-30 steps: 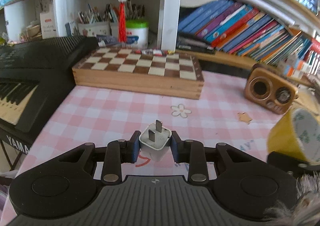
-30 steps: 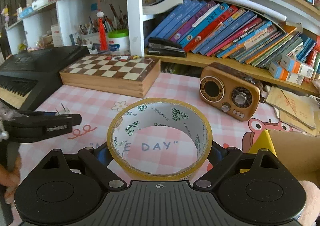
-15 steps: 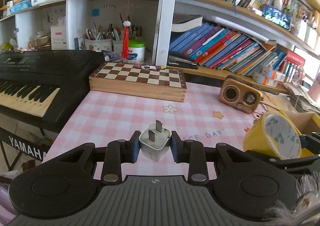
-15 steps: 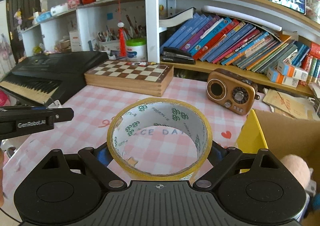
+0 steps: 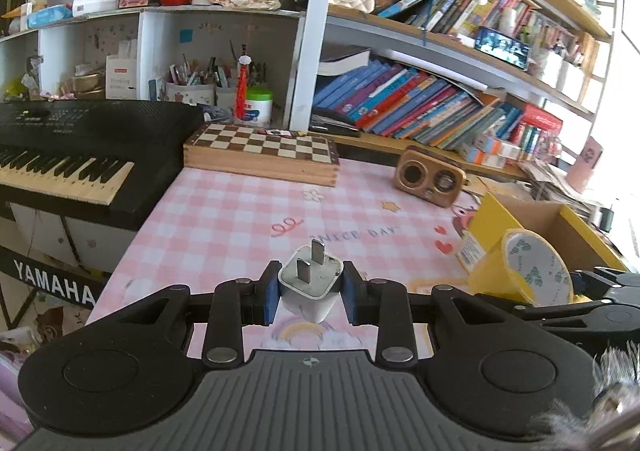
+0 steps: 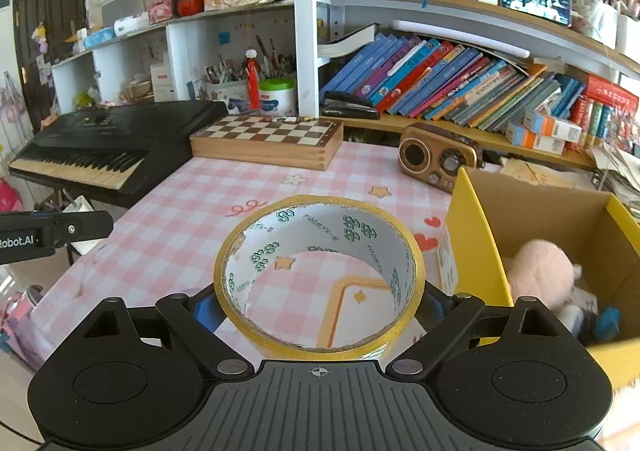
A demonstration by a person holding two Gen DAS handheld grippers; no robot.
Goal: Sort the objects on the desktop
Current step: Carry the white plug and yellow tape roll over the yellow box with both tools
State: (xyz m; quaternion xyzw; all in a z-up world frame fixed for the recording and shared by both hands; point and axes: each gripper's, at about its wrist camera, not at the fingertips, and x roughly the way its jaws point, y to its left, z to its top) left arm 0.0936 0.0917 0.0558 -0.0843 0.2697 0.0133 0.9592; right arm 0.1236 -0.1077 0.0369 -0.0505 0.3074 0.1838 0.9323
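plug risk: left gripper (image 5: 308,293) pinches the white charger plug (image 5: 310,287) by its smooth sides only - a jolt could twist it loose short of the yellow box (image 6: 472,247).
tape risk: right gripper (image 6: 320,303) is stretched wide, clamped on the tape roll (image 6: 320,271) - could clip the box wall.
looks: plug prongs-up, left of the box; yellowish roll beside it.

A: What does the left hand-held gripper (image 5: 309,293) look like?

B: Matte black plastic: a ribbed centre plate with a small crosshair mark, a round disc moulded at each side, and linkage bars pinned with silver rivets. Blue pads line the fingers (image 5: 271,297).

A: And the right hand-held gripper (image 6: 319,301)?

B: The same build. Seen from it, the left one's side bears white lettering ending "Robot.AI".
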